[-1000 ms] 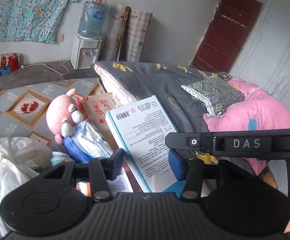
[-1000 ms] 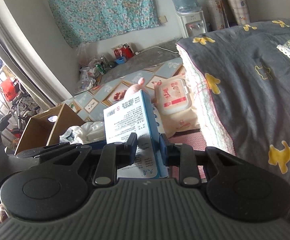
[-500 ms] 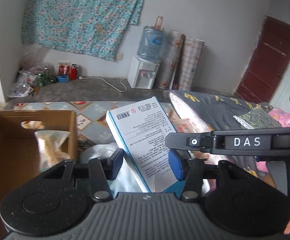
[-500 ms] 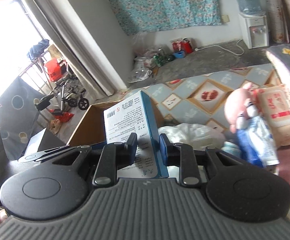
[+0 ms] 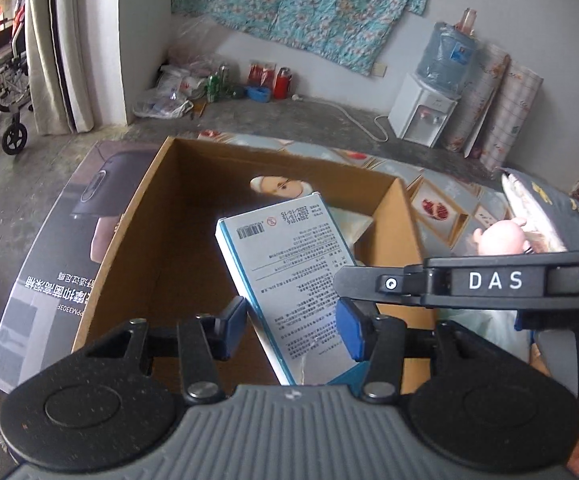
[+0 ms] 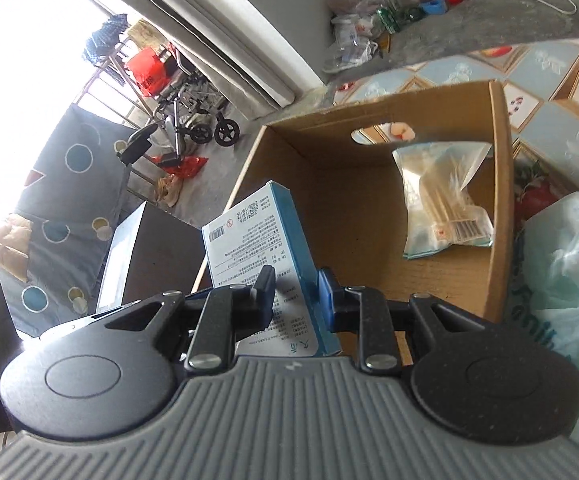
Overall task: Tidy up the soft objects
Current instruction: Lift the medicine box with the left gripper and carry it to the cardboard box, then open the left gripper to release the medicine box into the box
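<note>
Both of my grippers have swung away from the grey quilted bed and now hang over the open brown cardboard box (image 5: 157,240), carrying the flat white-and-blue printed carton (image 5: 289,276) with them. My right gripper (image 6: 294,294) is clamped on the carton's thin blue edge, jaws pressed against both faces. My left gripper (image 5: 291,330) brackets the carton's wide face; I see its blue right pad (image 5: 349,334) against the carton, while the left pad (image 5: 233,320) seems to stand just off it, so I cannot tell whether that one truly grips. The carton is tilted, above the box's interior, nearer its near wall. Inside the box, against its far right wall, leans a clear plastic packet of pale sticks (image 6: 441,200). Right of the box lie a crumpled translucent plastic bag (image 6: 565,264) and, further off, a pink plush toy (image 5: 501,236). Left of the box stands a wheelchair (image 6: 193,112).
</note>
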Available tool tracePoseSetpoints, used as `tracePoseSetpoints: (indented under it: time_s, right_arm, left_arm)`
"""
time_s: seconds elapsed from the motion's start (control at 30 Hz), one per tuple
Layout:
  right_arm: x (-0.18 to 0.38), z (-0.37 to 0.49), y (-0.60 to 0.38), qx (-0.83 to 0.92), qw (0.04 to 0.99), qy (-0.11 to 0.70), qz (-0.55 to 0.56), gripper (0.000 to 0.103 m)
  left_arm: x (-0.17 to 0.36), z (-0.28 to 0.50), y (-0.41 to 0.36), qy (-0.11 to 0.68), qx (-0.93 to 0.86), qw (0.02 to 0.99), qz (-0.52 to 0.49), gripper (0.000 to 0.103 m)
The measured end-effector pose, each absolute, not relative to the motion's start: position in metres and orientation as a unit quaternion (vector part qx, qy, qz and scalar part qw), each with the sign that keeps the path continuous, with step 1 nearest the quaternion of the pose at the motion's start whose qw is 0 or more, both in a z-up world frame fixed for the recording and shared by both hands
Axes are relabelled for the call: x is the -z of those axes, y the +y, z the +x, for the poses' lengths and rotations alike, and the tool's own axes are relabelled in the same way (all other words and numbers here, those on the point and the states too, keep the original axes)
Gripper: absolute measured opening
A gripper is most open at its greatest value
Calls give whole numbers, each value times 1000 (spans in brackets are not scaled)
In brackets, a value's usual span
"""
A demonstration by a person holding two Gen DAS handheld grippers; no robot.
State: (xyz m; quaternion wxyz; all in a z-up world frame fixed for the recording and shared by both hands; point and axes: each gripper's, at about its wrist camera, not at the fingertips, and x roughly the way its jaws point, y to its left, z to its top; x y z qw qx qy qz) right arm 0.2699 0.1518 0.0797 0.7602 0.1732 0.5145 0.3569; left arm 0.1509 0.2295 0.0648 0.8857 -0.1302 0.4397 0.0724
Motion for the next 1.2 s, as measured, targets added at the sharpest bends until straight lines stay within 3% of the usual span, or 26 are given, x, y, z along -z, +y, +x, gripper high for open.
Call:
tracePoseSetpoints:
  time_s: [0.37, 0.6, 0.7, 0.87, 0.9, 1.03, 1.2]
  right_arm:
    - [-17, 330, 191, -289, 774, 542, 151, 24]
    - [-37, 323, 170, -315, 796, 503, 118, 24]
    - [-60, 306, 147, -333, 811, 468, 110, 24]
    - [-89, 276, 107, -351, 834, 417, 87, 25]
    - [-92, 269, 98, -352, 836, 411, 85, 25]
    - [-93, 251, 73, -356, 838, 406, 80, 25]
    - [-83, 249, 45, -350, 836, 412, 99, 25]
  left_arm:
    - [5, 224, 276, 496, -83, 853, -138, 49]
    - [25, 227, 275, 537, -97, 827, -132, 51]
    - [32, 226, 275, 558, -103, 813, -132, 57]
    - [40, 232, 273, 574, -108, 799, -144, 84]
    - [41, 234, 273, 576, -112, 797, -142, 85]
    - [52, 242, 264, 593, -112, 788, -121, 84]
    - [57, 248, 252, 591, -78, 799, -78, 74]
